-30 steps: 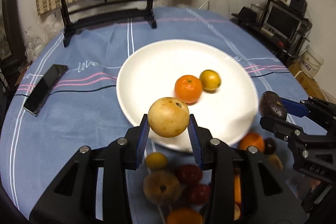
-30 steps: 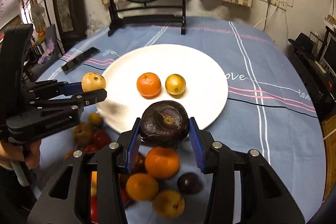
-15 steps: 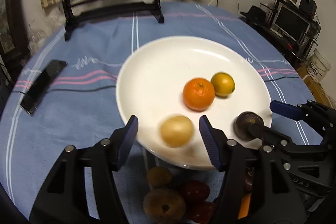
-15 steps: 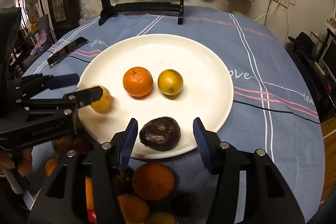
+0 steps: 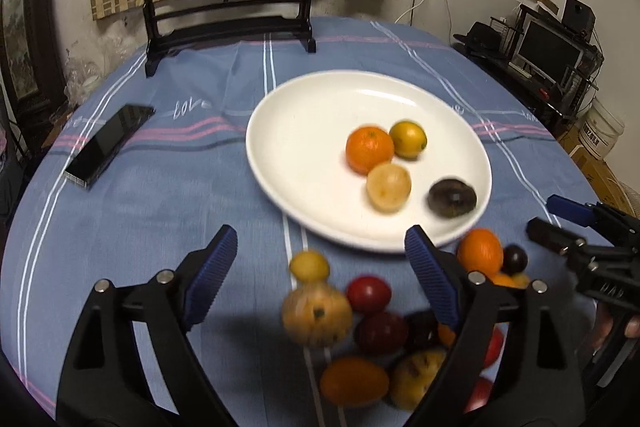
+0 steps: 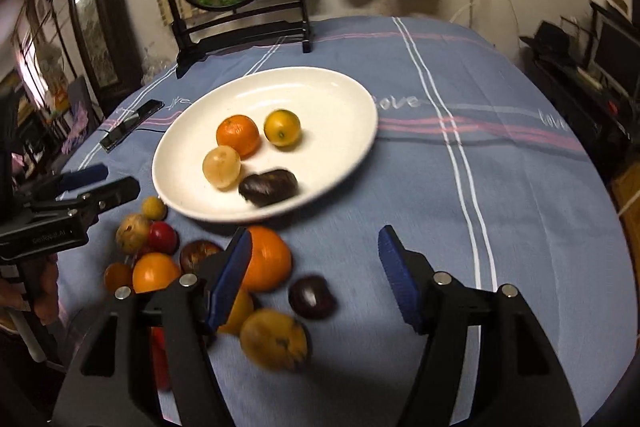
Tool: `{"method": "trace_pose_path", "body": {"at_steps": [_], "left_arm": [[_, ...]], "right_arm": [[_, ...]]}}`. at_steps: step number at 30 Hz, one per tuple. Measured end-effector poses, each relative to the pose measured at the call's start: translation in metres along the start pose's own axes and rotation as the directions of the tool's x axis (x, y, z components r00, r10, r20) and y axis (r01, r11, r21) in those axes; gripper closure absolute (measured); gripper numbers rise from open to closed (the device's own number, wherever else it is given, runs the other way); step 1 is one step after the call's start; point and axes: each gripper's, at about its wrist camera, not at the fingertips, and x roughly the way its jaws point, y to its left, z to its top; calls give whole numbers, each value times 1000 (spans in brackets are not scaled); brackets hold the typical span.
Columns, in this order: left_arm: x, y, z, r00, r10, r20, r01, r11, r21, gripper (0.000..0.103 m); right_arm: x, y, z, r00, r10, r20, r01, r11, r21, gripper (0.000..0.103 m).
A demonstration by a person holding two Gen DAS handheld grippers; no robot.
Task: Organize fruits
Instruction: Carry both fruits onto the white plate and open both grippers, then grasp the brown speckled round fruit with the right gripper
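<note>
Blue striped tablecloth [image 5: 160, 195] is seen under the round white plate [image 5: 304, 131] at mid-frame; both the left gripper [image 5: 320, 259] and right gripper [image 6: 316, 247] have just been opened and hold nothing, four fruits are placed, and next a fruit from the loose fruit pile [image 6: 208, 267] at lower left must be grabbed.

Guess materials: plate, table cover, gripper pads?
Plate: likely glazed ceramic, white with glossy highlights. Table cover: woven cloth, matte blue, striped, softly wrinkled. Pads on the right gripper: probably ribbed rubber or plastic, matte blue, fine ridges.
</note>
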Motion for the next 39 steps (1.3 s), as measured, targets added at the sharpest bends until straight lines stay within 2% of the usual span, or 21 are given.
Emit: {"method": "trace_pose_path", "body": {"at_steps": [5, 12, 20, 28, 31, 33, 39], "left_arm": [[-9, 4, -22, 1000, -3, -22, 3, 1000, -17, 14], [-24, 12, -47, 999, -8, -34, 6, 999, -50, 14], [-38, 7, -66, 999, -18, -38, 17, 999, -43, 14], [-40, 5, -79, 998, -26, -54, 25, 999, -23, 14], [-39, 6, -81, 998, -29, -57, 28, 999, -17, 14], [-38, 7, -82, 997, -37, -63, 36, 999, -15, 14], [-31, 6, -86, 995, -46, -84, 47, 999, 6, 14]], "right_arm": [[-17, -3, -25, 1000, 24, -2, -24, 999, 21, 37], [-36, 12, -57, 999, 52, 0, -52, 998, -39, 37], [-41, 21, -70, 1000, 13, -5, -14, 996, -83, 37], [-21, 29, -74, 998, -27, -56, 19, 990, -137, 37], [-9, 34, -71, 997, -35, -76, 22, 988, -155, 45], [-2, 35, -66, 996, -39, -77, 26, 987, -160, 59], [13, 32, -56, 994, -39, -99, 25, 990, -142, 63]]}}
